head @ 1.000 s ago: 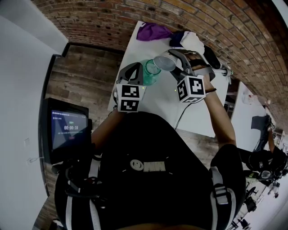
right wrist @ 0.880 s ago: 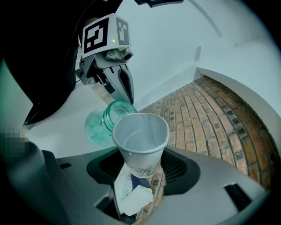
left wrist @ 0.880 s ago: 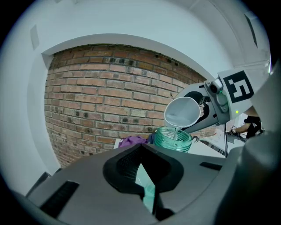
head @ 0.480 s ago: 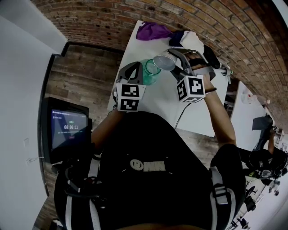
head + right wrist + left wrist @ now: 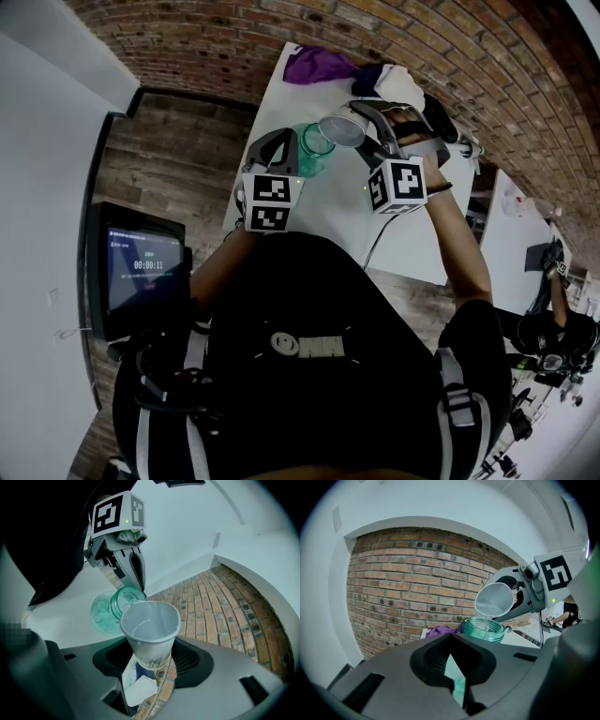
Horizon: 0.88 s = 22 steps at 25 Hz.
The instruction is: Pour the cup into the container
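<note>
A green glass jar (image 5: pixel 314 152) stands on the white table (image 5: pixel 337 216). My left gripper (image 5: pixel 284 150) is shut on the jar's side, and the green glass shows between its jaws (image 5: pixel 457 681). My right gripper (image 5: pixel 364 127) is shut on a white paper cup (image 5: pixel 342 131), tipped with its lip over the jar's mouth. In the left gripper view a thin stream of water runs from the cup (image 5: pixel 494 599) into the jar (image 5: pixel 485 629). The right gripper view looks into the cup (image 5: pixel 150 630), with a little water at its lower rim and the jar (image 5: pixel 112 609) just beyond.
A purple cloth (image 5: pixel 319 66) and a heap of white and dark clothes (image 5: pixel 405 89) lie at the table's far end. A monitor (image 5: pixel 141 267) stands on the floor at my left. A cable (image 5: pixel 375 246) hangs over the table's near edge. Brick wall behind.
</note>
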{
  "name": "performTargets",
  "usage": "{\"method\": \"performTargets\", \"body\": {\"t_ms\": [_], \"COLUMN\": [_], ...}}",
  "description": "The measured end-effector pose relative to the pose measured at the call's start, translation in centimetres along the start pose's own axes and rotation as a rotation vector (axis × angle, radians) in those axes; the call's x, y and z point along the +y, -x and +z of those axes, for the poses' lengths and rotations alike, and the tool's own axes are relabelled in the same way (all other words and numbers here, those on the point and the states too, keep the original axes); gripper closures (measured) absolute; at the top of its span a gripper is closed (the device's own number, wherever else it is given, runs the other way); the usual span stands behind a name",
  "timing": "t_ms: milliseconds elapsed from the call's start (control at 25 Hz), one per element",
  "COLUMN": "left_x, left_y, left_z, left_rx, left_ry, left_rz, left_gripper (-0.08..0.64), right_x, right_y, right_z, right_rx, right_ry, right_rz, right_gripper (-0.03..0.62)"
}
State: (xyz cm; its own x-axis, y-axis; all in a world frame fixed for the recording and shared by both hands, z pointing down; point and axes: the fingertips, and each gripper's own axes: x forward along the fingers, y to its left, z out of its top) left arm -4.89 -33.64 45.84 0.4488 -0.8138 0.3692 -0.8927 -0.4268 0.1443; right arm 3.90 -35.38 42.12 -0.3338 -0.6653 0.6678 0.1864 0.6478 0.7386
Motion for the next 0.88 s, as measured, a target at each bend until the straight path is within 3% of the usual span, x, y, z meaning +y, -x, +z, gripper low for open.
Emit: {"method": "performTargets", "body": {"t_ms": [880], "left_x": [-0.08], "left_y": [-0.11], "left_z": [0.21], "left_rx": [-0.010], "left_ry": [0.007], "left_rz": [-0.001], "left_gripper": [0.561], "right_x": [-0.66], "right_y": [0.14], "right_z": [-0.01], "right_rx": [0.029], "right_ry": [0.090], "right_rz": [-0.021], "right_gripper": [0.327]}}
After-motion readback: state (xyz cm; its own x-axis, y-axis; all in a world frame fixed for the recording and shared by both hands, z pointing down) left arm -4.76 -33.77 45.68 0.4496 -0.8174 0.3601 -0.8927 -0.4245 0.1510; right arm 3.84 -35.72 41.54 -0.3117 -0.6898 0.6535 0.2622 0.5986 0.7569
